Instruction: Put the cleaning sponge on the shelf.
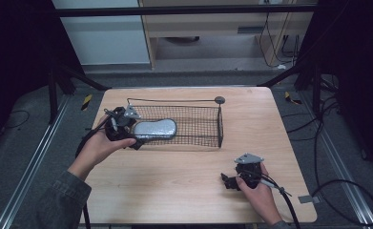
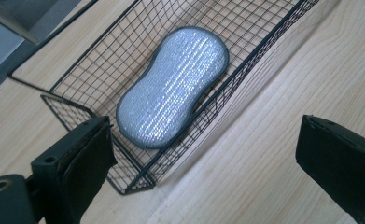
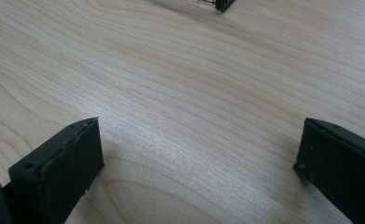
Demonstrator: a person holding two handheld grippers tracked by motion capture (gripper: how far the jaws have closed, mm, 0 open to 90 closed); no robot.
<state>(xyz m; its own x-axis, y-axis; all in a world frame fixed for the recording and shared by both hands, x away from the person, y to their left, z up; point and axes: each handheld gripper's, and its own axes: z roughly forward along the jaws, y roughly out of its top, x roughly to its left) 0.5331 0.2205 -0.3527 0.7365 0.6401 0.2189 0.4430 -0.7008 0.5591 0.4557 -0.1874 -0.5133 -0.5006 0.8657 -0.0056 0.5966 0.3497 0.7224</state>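
A black wire basket (image 1: 208,125) stands mid-table, and a silver-grey, peanut-shaped sponge (image 1: 154,129) lies flat in its left end. My left gripper (image 1: 132,130) is at that end of the basket, held by a hand, its jaws wide open around the basket's corner. In the left gripper view the sponge (image 2: 173,88) rests on the basket's mesh (image 2: 264,46) beyond the open gripper (image 2: 203,130), untouched by either jaw. My right gripper (image 1: 228,181) sits low over the table's front right, open and pointing left. The right gripper view has bare wood between its jaws (image 3: 200,128).
The wooden table (image 1: 184,181) has free room in front of and to the right of the basket. A thin wire handle with a round end (image 1: 219,99) runs along the basket's far side. A basket corner (image 3: 220,4) peeks in at the top of the right gripper view.
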